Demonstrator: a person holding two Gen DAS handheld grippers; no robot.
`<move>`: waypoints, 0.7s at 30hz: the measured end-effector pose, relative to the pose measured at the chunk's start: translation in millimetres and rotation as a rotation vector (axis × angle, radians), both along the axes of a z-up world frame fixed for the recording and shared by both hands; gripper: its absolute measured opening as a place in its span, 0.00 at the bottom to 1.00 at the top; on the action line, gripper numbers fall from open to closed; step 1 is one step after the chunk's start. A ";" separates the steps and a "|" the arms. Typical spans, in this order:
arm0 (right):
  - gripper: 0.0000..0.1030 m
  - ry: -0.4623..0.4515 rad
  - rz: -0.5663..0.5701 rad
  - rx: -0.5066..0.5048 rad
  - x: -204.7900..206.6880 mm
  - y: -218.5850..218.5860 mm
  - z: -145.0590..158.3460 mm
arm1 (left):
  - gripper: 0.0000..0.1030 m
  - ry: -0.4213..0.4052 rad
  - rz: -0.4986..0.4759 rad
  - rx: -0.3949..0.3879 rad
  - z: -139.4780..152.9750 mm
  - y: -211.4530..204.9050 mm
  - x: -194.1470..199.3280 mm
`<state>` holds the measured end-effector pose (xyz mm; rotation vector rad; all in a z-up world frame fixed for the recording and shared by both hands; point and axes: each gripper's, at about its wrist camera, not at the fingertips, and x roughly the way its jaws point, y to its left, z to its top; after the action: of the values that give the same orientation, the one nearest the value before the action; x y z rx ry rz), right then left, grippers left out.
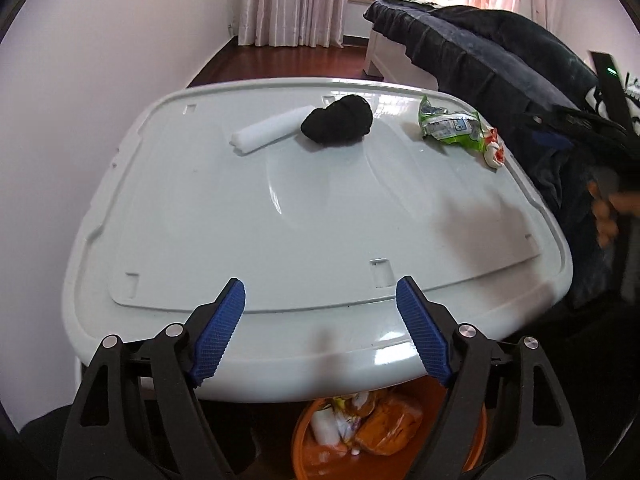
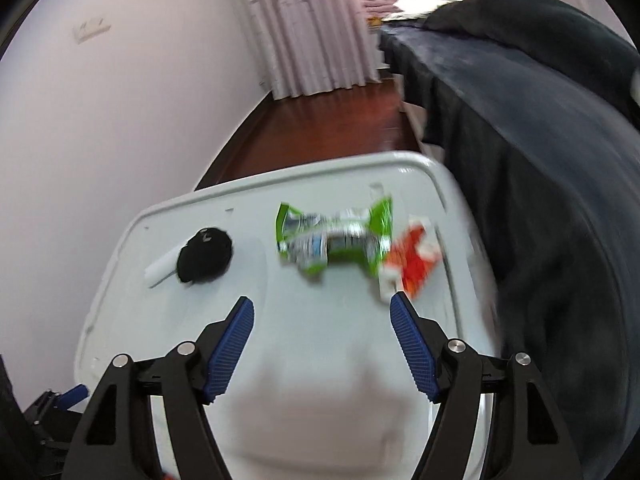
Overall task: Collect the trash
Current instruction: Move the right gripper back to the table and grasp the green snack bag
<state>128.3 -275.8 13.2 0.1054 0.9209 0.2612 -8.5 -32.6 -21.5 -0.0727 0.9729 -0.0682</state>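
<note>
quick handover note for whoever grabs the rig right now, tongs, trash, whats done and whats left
Left tongs: open, empty, over the near edge of the white lid.
Right tongs: open, empty, just short of the green wrapper.
Done: some trash is in the orange bin below the lid.
Left on the lid: white foam piece, black wad, green wrapper, red-and-white wrapper.

Pink curtains at window; dark blanket over bed.
</note>
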 end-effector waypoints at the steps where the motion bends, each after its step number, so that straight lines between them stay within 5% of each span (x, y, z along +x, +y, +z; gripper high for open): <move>1: 0.72 0.003 0.015 -0.009 14.3 -0.9 -1.6 | 0.74 0.010 0.002 -0.009 -3.5 1.4 1.0; 11: 0.87 0.204 0.068 0.172 119.0 -23.2 -24.1 | 0.74 0.069 0.004 -0.050 -21.2 2.1 8.0; 21: 0.88 0.382 0.145 0.085 141.2 14.4 -65.1 | 0.74 0.089 0.009 -0.067 -28.3 -0.3 13.9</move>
<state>269.6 -261.4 -51.9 0.1711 1.2994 0.4242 5.4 -32.9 -49.9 -0.1427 1.0591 -0.0897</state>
